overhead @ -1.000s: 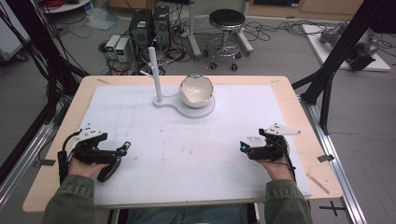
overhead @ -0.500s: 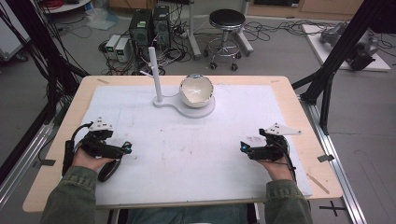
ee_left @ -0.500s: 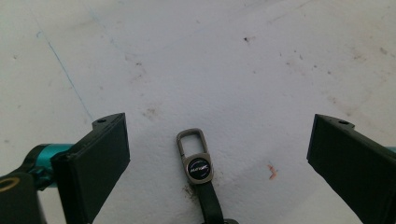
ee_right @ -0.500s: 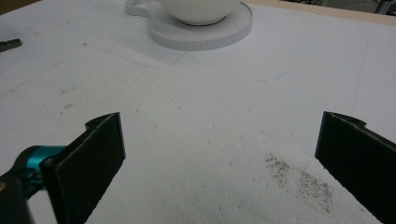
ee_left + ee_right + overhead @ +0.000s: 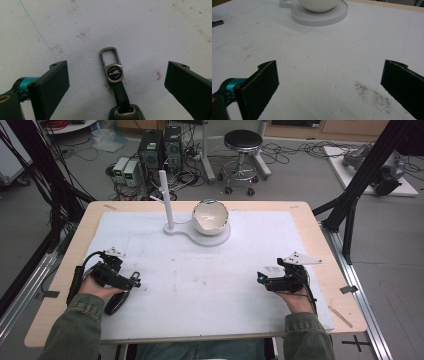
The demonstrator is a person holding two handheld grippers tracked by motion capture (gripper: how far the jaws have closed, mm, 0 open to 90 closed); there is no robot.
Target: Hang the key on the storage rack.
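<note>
White bowl (image 5: 210,216) on a white stand (image 5: 214,238), upright white post (image 5: 166,202), black stool (image 5: 242,141), computers (image 5: 160,145) on the floor

The key fob (image 5: 126,113) is showing a smooth, dull bronze-grey metal shell, with a matt black strap (image 5: 121,93) and a brushed metal clasp (image 5: 111,65) whose round badge is gleaming glossy black. It is lying on a matt white foam-like sheet (image 5: 210,285), grainy and scuffed with dirty specks, which is covering a pale wooden table (image 5: 70,265). The left gripper (image 5: 113,82) and right gripper (image 5: 329,77) are showing matt black plastic jaws and glossy teal metal fittings. The bowl (image 5: 210,217) is looking glossy white, like glazed ceramic.
</note>
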